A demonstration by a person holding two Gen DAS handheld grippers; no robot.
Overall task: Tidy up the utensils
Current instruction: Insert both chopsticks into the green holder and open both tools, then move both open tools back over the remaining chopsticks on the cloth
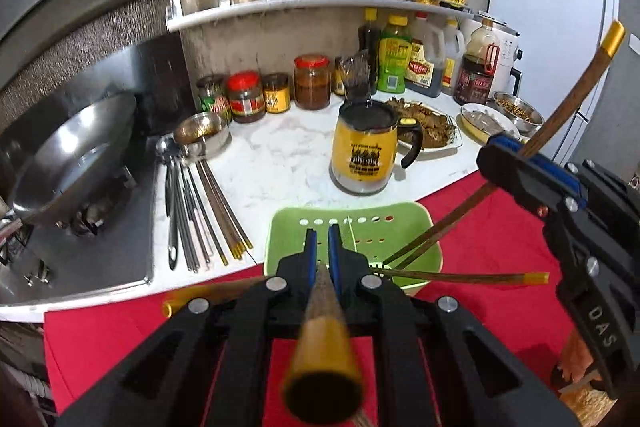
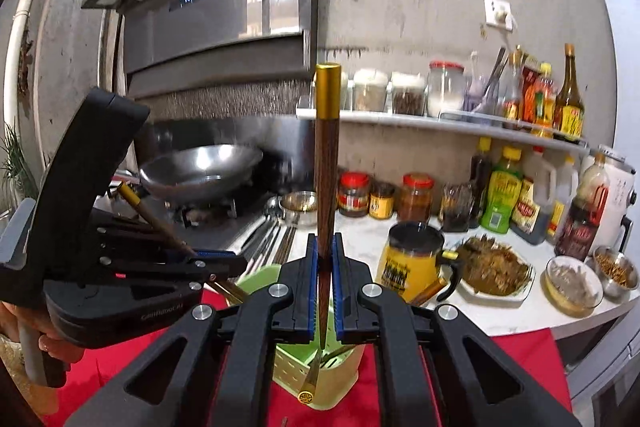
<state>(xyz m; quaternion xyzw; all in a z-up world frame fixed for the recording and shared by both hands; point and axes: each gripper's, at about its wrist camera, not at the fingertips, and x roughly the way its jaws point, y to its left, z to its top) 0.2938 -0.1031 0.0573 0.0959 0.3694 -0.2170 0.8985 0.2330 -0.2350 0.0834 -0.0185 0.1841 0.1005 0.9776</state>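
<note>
A green perforated utensil holder stands on a red cloth at the counter's front edge, with wooden gold-capped chopsticks leaning in it. My left gripper is shut on a wooden chopstick over the holder; its gold end points back at the camera. My right gripper is shut on another wooden chopstick held upright above the holder, gold cap on top. Several loose spoons and chopsticks lie on the white counter beside the stove.
A yellow lidded mug stands just behind the holder. A steel wok sits on the stove at left. Sauce jars, bottles, a plate of food and small bowls crowd the back and right of the counter.
</note>
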